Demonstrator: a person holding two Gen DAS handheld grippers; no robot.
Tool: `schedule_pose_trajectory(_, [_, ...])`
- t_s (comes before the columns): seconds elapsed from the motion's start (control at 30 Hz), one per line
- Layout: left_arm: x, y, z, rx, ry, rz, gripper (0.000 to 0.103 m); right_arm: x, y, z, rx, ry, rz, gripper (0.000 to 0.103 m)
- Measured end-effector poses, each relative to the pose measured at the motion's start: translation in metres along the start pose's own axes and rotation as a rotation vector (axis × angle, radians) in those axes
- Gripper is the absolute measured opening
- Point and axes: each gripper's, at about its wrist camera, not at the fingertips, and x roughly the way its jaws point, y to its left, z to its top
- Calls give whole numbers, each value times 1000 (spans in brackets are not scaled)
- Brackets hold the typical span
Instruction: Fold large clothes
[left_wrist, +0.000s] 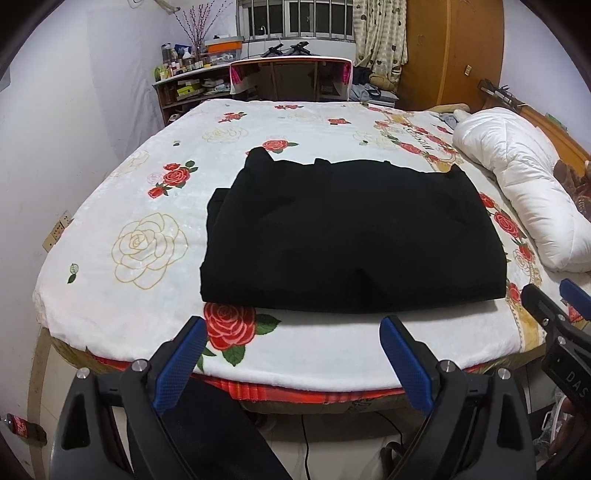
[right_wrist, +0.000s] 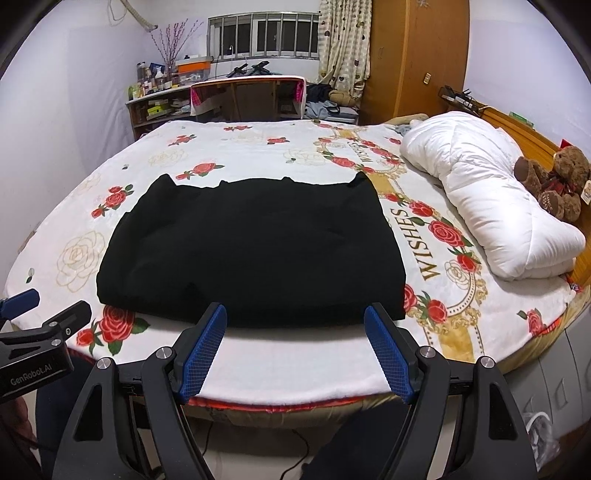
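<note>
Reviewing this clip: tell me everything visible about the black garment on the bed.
The black garment is a plain, soft-looking dark fabric, folded into a rough rectangle with small corners poking up along its far edge. It lies flat on the rose-print bedspread, near the front edge. Nothing grips it; both tongs are open and short of it.

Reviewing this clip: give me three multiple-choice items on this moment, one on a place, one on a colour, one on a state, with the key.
1. Where does the black garment lie?
A. On the floor
B. On the floral bedspread
C. On the desk

2. What colour are the fingertip pads of the hand-held grippers?
A. Blue
B. Red
C. Yellow

3. How is the left hand-held gripper?
A. Shut on the garment
B. Shut on nothing
C. Open, holding nothing

Key: B, the garment rests flat among the printed roses; A, all visible pads are blue; C, its fingers stand wide apart short of the garment's near edge.
</note>
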Motion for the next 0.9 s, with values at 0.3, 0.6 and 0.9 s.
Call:
schedule_pose_trajectory(0.3, [-1, -1, -3, -23, 6, -25, 96, 1, -2, -1, 8, 5, 2, 77])
schedule_pose_trajectory(0.6, [-3, -3, -4, -1, 3, 16, 96, 1, 0, -2, 10, 8, 3, 77])
schedule_pose_trajectory(0.9, [-3, -2, -4, -6, 5, 19, 96, 1, -1, -3, 8, 9, 4, 77])
